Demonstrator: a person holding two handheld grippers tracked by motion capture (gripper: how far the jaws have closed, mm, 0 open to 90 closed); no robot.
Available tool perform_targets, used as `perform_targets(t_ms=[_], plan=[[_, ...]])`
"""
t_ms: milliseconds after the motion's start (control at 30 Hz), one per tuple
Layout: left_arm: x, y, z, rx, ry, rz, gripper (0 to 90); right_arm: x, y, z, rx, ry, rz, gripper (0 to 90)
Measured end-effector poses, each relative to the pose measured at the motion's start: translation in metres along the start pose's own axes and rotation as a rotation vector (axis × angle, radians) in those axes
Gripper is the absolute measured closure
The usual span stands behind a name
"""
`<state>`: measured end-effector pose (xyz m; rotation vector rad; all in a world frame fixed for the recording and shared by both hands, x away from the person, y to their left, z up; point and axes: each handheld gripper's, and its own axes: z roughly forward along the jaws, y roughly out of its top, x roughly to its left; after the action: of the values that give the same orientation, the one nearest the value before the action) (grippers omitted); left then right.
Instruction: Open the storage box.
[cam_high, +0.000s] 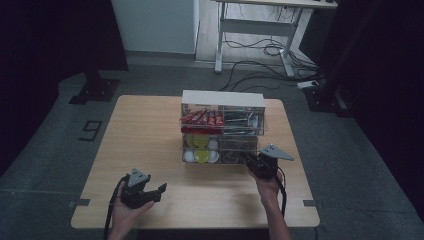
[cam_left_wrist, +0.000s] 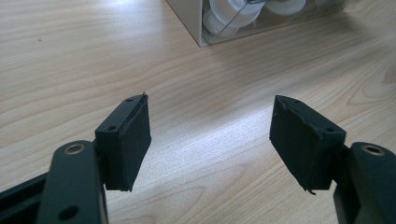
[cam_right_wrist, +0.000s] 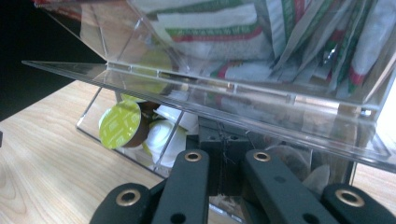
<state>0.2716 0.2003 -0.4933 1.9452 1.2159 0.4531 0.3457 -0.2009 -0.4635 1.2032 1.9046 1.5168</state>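
Note:
A clear acrylic organizer (cam_high: 222, 99) with several compartments stands on the wooden table (cam_high: 145, 135). It holds red packets (cam_high: 202, 118), green and white capsules (cam_high: 200, 155) and paper sachets (cam_right_wrist: 210, 28). My right gripper (cam_high: 252, 162) reaches into the organizer's lower right compartment under a clear shelf (cam_right_wrist: 233, 93). In the right gripper view its jaws (cam_right_wrist: 224, 156) are pressed together; whether anything is pinched between them I cannot tell. A green-lidded capsule (cam_right_wrist: 120, 124) lies to their left. My left gripper (cam_high: 157, 194) rests near the table's front left, open, with bare wood between its pads (cam_left_wrist: 133, 140).
The organizer's near corner with white capsules (cam_left_wrist: 229, 18) lies ahead of the left gripper. Behind the table are a white desk frame (cam_high: 260, 30), floor cables (cam_high: 260, 65) and dark stand bases (cam_high: 95, 90). The table's front edge (cam_high: 200, 222) is close to both hands.

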Motion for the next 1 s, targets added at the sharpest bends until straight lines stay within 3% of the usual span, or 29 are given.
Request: perform_targets(t_ms=[200,533,1000], plan=[[0.001,0.000,-0.001,-0.003,0.004,-0.005,29.4,0.000,0.004,0.005,-0.006,0.006,0.004,89.5],[0.001,0.000,-0.002,-0.002,0.006,-0.006,29.4,-0.002,0.014,0.009,-0.075,-0.003,0.039,89.5],[-0.006,-0.001,-0.001,0.001,0.007,0.014,29.4,-0.005,0.010,0.006,-0.085,-0.001,0.052,89.4]])
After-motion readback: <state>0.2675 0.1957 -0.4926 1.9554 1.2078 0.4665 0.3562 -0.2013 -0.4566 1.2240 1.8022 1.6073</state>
